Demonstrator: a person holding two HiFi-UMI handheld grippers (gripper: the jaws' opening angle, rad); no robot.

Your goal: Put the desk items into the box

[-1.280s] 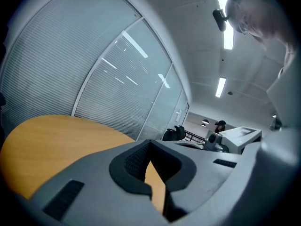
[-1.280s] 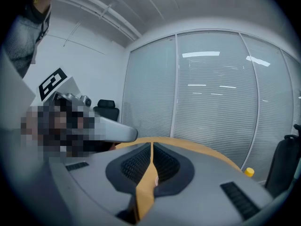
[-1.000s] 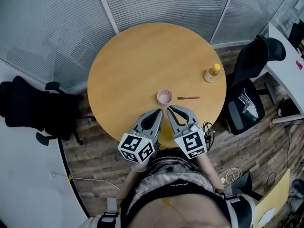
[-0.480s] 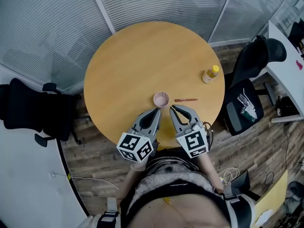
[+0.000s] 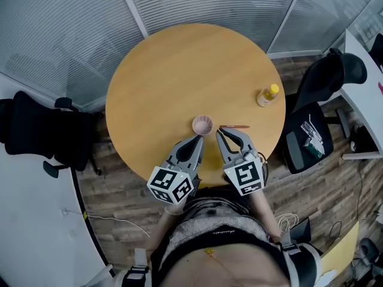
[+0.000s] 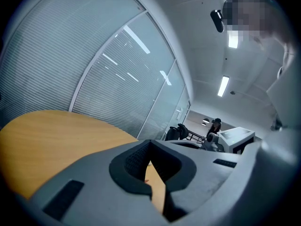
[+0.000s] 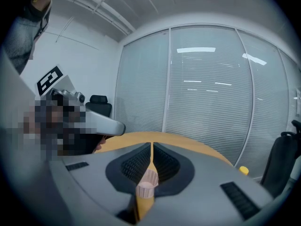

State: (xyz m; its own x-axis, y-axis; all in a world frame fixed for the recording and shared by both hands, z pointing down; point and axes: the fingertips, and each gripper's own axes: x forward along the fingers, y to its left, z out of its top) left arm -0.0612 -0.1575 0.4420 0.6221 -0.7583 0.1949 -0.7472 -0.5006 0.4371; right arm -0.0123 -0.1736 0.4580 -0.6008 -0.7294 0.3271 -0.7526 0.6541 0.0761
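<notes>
A small pink cup (image 5: 203,124) stands on the round wooden table (image 5: 173,70) near its front edge. A thin red pen (image 5: 234,127) lies just right of the cup. Farther right, a yellow-capped bottle (image 5: 267,94) stands near the rim. My left gripper (image 5: 198,139) is shut and empty, its tips just short of the cup. My right gripper (image 5: 219,132) is shut and empty too, tips between cup and pen. In the right gripper view the pink cup (image 7: 148,182) shows low beyond the shut right gripper (image 7: 151,147). No box is in view.
Black office chairs stand at the left (image 5: 36,133) and at the right (image 5: 317,100) of the table. Glass partitions with blinds (image 5: 209,2) run behind it. A white desk corner (image 5: 365,70) is at the far right.
My right gripper has edged forward and slightly right, closer to the pen. The left gripper has hardly moved. Both have stayed shut.
</notes>
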